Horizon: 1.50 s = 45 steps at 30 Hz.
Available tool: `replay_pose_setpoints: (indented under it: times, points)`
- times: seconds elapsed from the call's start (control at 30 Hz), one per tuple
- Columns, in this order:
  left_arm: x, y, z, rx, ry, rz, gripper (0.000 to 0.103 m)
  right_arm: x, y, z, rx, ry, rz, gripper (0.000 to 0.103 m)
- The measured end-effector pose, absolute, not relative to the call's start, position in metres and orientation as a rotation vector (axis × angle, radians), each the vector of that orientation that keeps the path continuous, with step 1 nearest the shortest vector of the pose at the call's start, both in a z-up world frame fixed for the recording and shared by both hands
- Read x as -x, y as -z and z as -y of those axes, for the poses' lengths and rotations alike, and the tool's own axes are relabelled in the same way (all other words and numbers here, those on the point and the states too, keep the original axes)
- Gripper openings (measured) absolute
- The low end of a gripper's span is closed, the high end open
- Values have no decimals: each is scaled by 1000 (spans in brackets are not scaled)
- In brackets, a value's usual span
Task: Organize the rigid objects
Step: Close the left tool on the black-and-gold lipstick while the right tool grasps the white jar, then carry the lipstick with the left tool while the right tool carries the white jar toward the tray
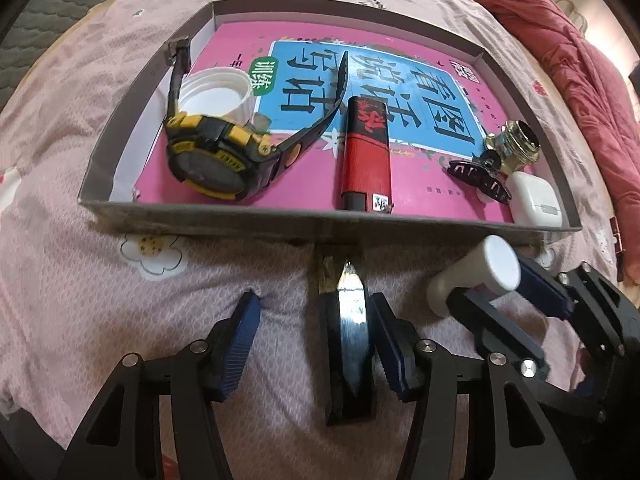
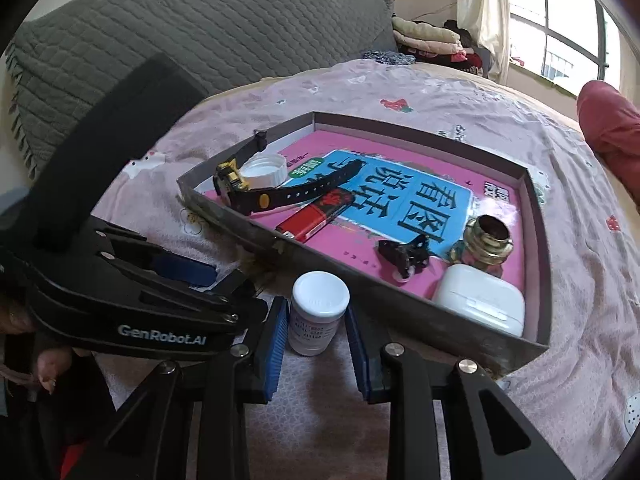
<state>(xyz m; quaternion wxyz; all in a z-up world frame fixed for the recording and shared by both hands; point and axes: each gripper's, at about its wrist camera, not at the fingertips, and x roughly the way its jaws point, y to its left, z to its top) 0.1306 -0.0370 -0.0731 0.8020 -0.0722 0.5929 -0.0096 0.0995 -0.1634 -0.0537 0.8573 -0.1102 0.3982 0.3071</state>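
Observation:
A shallow grey box [image 1: 320, 220] lies on the pink bedsheet, lined with a pink book. In it are a black and yellow watch [image 1: 212, 160], a white cap [image 1: 216, 92], a red lighter [image 1: 366, 156], a black hair clip [image 1: 480, 178], a gold-topped bottle [image 1: 512, 140] and a white earbud case [image 1: 534, 200]. My left gripper [image 1: 314, 308] is open just in front of the box. A glossy black bar [image 1: 352, 340] lies on the sheet between its fingers, close to the right pad. My right gripper [image 2: 316, 308] is shut on a small white bottle [image 2: 319, 312] beside the box's near wall.
A red quilt [image 1: 560, 40] is bunched at the bed's right side. A grey quilted backrest [image 2: 200, 20] stands behind the bed, with folded clothes [image 2: 428, 40] and a window [image 2: 560, 40] beyond. A person's fingers [image 2: 48, 364] show under the left gripper's body.

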Motion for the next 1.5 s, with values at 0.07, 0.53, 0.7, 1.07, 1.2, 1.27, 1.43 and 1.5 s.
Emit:
replay_pose_setpoints:
  times: [0.07,0.53,0.7,1.07,1.2,1.27,1.43,1.5]
  points:
    - [-133,74,45,118,10,-1266,54,-101,52,166,219,-641,-835,29]
    - [-131,65,47,174,104,-1192,22,-98,31,173,164,-648,-784,29]
    - [-124,55,41,203,123,-1162,22,-99,23,179,127,-627,-756,29]
    - [-101,19,18,231,140,-1085,22,-101,7,198,47,-589,-694,29]
    - [-103,6,18,207,130,-1041,22,-100,-1,203,21,-588,-664,29]
    - [-101,0,17,205,130,-1020,22,-99,-4,204,14,-585,-647,29]
    - [-99,-17,21,175,134,-956,22,-98,-13,209,-5,-582,-613,29]
    - [-100,-22,25,149,136,-938,22,-98,-15,210,-13,-583,-605,29]
